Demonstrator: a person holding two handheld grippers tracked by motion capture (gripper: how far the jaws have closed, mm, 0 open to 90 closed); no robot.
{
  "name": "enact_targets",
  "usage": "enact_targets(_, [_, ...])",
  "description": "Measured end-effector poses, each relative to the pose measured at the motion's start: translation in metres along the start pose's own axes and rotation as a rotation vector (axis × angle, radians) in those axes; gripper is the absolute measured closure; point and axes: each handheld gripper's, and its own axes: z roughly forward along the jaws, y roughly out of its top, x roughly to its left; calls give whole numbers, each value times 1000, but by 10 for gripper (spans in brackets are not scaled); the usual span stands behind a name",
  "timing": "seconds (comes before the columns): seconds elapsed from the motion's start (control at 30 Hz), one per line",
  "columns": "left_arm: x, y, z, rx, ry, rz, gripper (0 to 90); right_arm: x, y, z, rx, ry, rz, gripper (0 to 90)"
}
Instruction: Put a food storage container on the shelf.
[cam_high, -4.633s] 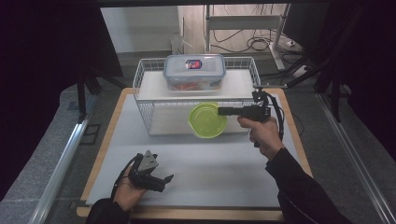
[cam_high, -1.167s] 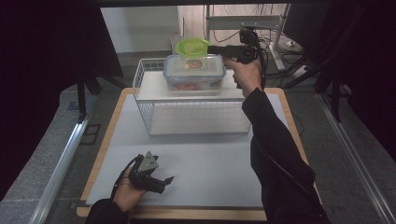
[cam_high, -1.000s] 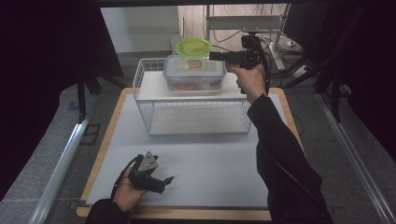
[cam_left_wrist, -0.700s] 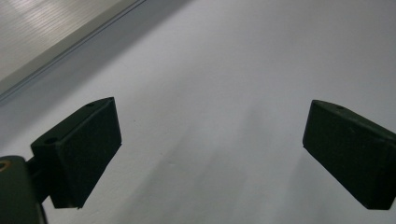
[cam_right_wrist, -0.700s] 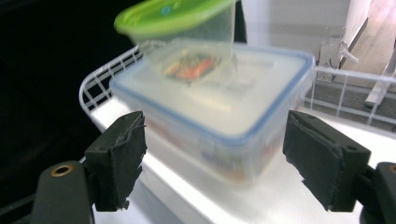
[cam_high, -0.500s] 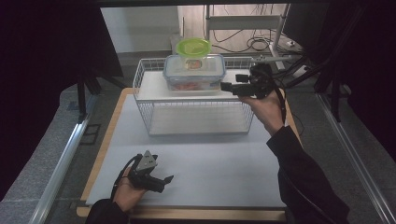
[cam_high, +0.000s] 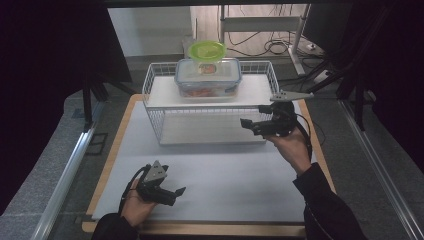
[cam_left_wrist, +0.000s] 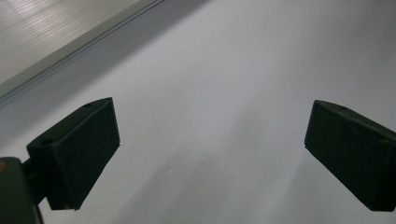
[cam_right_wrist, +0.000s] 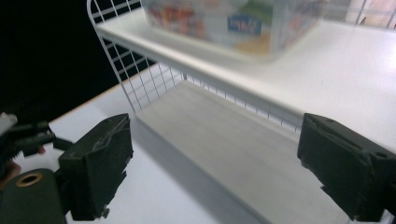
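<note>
Risk, bowl: the green bowl sits on the lid of the clear box, itself on the top shelf of the white wire rack. As I judge it, a perch that high and small could let the bowl slide off backwards if the rack is knocked.
Risk, rack: the right tongs hang just in front of the rack's right end, at the level of its lower shelf; a careless swing of that hand could catch the wires and shake the stack.
Risk, cable: the lead trailing from the right tongs might snag a rack corner, judging by how near it runs.
Left tongs: the left tongs rest low over the near left of the bench, jaws wide apart with only bare white surface between them in the left gripper view.
Right tongs: jaws wide apart and have just been opening; nothing lies between them in the right gripper view, where the rack and box show beyond.
Count, bowls: one.
Count, boxes: one, with food inside.
Count, racks: one, two shelves.
Count, tongs: two.
Count, hands: two.
</note>
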Motion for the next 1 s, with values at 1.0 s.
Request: enact_targets(1.0, [-2,0,1,7,8,22,31,14,-133,-12,125,-69,-50,37])
